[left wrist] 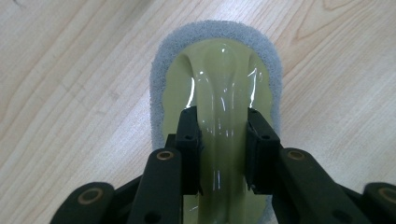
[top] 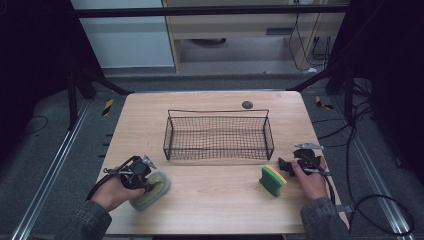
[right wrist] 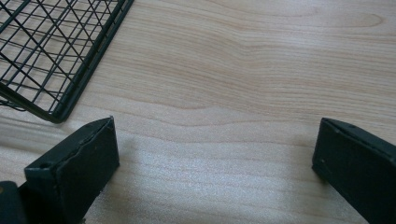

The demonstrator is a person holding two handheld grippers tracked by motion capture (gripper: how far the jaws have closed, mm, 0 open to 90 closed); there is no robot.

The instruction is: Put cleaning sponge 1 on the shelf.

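The wooden tabletop (top: 215, 200) carries everything here. At its centre, toward twelve o'clock, stands a black wire basket (top: 218, 136), long side facing the person, with nothing visible inside it. A small dark round disc (top: 247, 104) lies on the tabletop just beyond the basket's far rim, at about one o'clock.

At about eight o'clock from the basket, near the front left corner, lies the scrubbing pad (top: 150, 190): an oval grey pad with a pale yellow-green plastic handle on top. In the left gripper view the scrubbing pad (left wrist: 217, 84) lies flat on the wood, its glossy raised handle running straight back between the two black jaws. The left tool (top: 142, 177) pinches that handle ridge, one pad pressed on each side, and the grey rim of the pad shows around the plastic.

At about four o'clock from the basket, a green-and-yellow sponge (top: 273, 180) stands on its edge, tilted, well apart from the scrubbing pad. The right tool (top: 286, 166) sits just beside it at its three o'clock side. In the right gripper view the right tool (right wrist: 215, 163) has its jaws spread wide with bare wood between them, and a corner of the basket (right wrist: 60, 56) shows at ten o'clock.
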